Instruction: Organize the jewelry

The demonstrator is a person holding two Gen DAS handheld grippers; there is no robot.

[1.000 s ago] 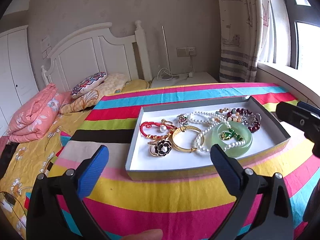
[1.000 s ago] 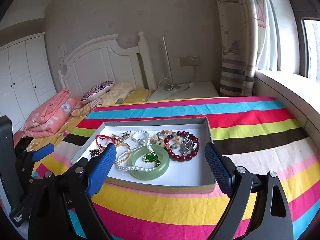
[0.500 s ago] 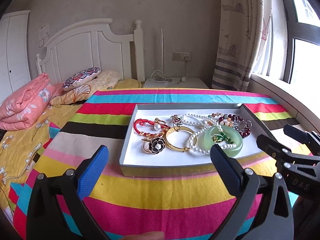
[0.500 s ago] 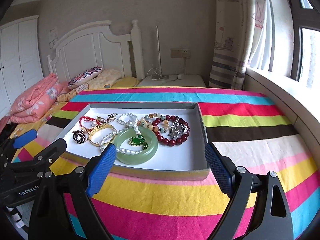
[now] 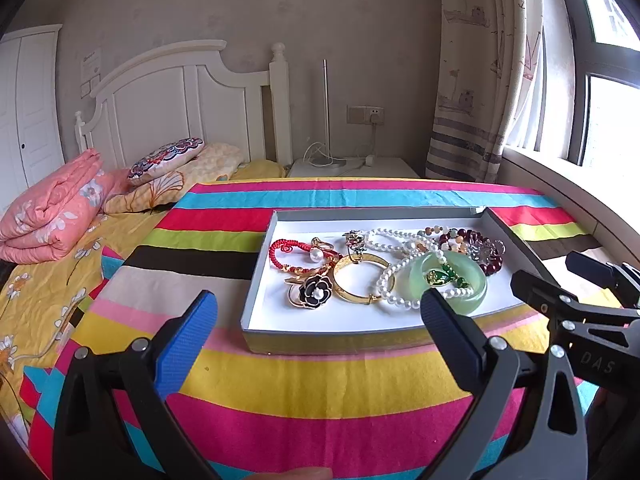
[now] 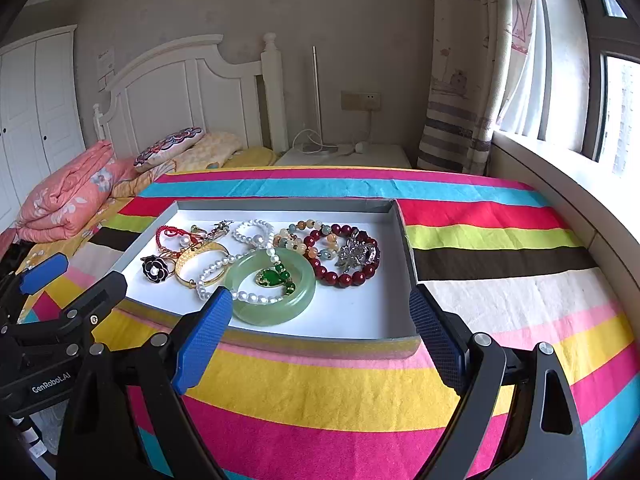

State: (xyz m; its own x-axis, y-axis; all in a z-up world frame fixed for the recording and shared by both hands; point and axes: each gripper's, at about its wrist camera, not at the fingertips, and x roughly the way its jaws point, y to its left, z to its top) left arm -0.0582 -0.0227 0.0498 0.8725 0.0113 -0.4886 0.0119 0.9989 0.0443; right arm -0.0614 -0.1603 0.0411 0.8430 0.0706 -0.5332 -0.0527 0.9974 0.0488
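We hold both claws, the left claw (image 5: 318, 330) and the right claw (image 6: 322, 326), released and empty, short of the tray (image 6: 360, 312) on the striped bed (image 6: 340, 392). The jewelry is heaped inside, jade bangle (image 6: 276, 308) at six o'clock, tangled with the pearl strand (image 6: 218, 268), likely awaiting sorting.

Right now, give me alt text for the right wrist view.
The open right gripper hovers empty before a shallow box of tangled jewelry on a striped bedspread: a jade bangle nearest, red beads right. The left gripper shows at left.
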